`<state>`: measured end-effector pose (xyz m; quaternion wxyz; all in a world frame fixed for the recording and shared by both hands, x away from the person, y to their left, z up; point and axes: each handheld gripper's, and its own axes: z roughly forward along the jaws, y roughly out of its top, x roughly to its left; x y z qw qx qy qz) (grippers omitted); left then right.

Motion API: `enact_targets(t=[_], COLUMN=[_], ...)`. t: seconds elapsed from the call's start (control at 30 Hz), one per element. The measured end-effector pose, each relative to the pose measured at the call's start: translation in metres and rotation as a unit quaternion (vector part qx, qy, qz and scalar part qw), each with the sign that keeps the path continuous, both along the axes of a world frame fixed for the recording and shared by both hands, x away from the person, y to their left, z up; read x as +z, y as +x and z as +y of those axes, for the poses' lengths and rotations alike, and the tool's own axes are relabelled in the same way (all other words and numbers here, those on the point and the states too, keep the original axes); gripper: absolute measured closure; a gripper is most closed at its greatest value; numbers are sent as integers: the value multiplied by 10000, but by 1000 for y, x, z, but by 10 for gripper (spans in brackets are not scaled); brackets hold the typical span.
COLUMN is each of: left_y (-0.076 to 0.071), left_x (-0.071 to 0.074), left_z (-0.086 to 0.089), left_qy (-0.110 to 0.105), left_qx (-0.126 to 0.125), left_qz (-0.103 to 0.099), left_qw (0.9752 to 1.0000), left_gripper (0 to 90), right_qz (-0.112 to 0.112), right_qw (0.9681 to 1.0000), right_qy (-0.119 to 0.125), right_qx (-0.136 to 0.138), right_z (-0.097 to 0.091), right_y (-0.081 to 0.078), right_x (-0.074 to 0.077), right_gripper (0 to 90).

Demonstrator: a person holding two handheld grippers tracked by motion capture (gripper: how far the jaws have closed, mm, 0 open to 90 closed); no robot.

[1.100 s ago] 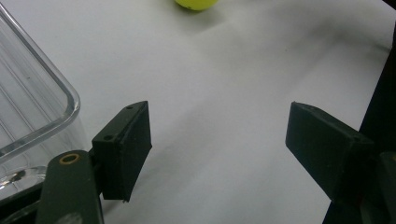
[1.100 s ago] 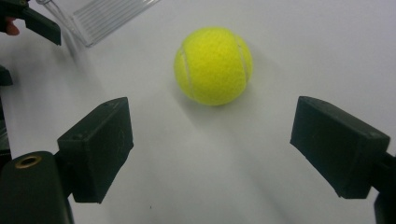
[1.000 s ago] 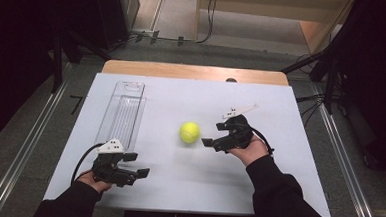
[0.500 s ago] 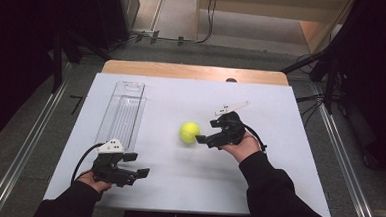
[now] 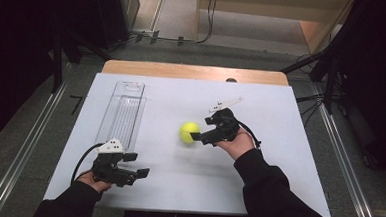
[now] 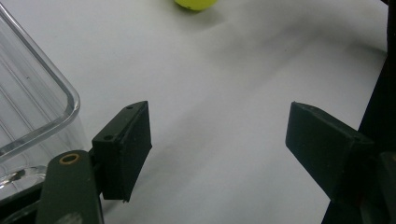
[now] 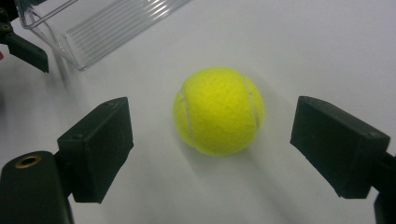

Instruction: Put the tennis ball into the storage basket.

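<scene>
Ball [image 7: 218,110] sits loose on the table [image 5: 277,183] between my right gripper's [image 5: 195,136] wide fingers, not yet pinched; left gripper [image 5: 140,166] idles wide by the tray [image 5: 122,116]; grasp and placing all remain.

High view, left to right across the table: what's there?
Left gripper → clear tray → tennis ball → right gripper, open, right beside the ball.
</scene>
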<state>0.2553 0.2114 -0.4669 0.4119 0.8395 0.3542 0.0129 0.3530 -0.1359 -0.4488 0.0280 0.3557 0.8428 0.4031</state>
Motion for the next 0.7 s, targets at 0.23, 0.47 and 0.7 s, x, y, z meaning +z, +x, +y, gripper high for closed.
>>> enact_targets(t=[0.23, 0.47, 0.7], left_y=[0, 0, 0], left_x=[0, 0, 0], left_z=[0, 1, 1], left_qy=[-16, -14, -9], left_qx=[3, 5, 4], left_qz=[1, 2, 3], left_qw=[10000, 10000, 10000], left_gripper=[234, 234, 234], right_qz=[4, -34, -53], right_qw=[10000, 10000, 9999], right_qy=[21, -5, -11], right_qx=[14, 46, 90], right_z=[5, 12, 18], right_y=[4, 8, 14], right_x=[0, 1, 0], right_gripper=[111, 111, 111])
